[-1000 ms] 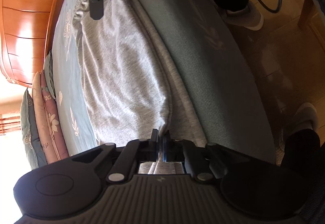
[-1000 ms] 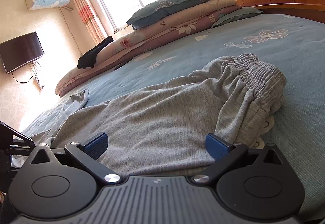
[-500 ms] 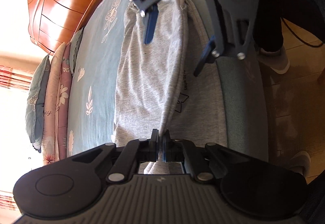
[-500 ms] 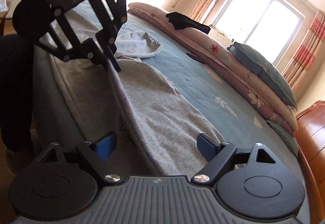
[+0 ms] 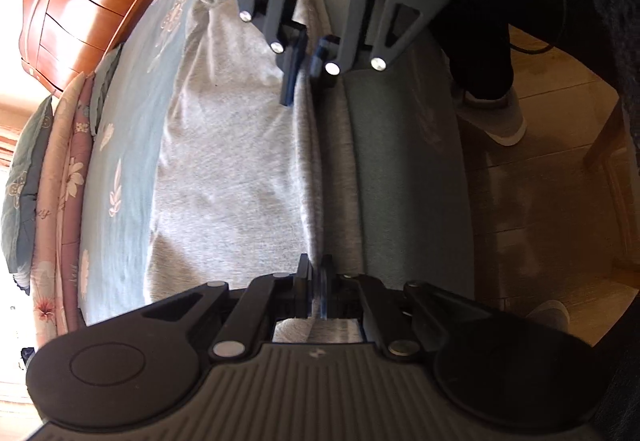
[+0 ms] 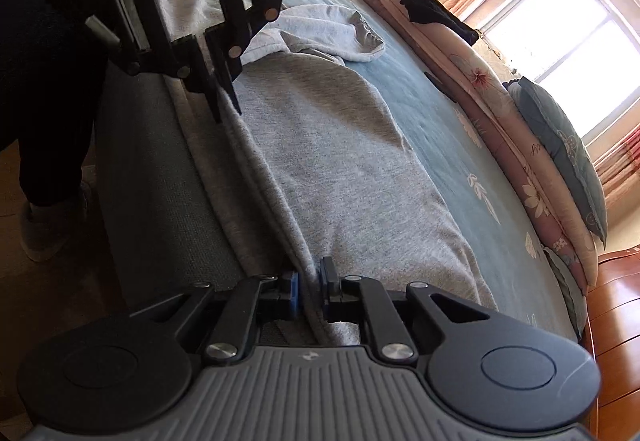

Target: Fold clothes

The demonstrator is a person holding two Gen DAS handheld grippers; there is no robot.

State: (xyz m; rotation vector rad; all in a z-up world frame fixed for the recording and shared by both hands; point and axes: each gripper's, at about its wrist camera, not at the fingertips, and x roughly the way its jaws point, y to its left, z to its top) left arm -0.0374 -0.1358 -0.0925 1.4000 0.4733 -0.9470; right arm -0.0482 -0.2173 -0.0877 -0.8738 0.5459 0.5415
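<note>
- We see grey trousers (image 5: 232, 169) spread along the near edge of the bed (image 5: 128, 161), filling mid-frame.
- Our left gripper (image 5: 315, 281), bottom centre, is pressed together, pinching the trousers' folded edge.
- Our right gripper (image 6: 308, 287) is closing, that edge between its jaws.

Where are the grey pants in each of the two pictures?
Left wrist: the grey pants run up the middle, their edge in the left tool at the bottom.
Right wrist: they lie across the middle, their edge between the closing right tool.
Shared landmark: the blue flowered bedsheet beside them.
</note>
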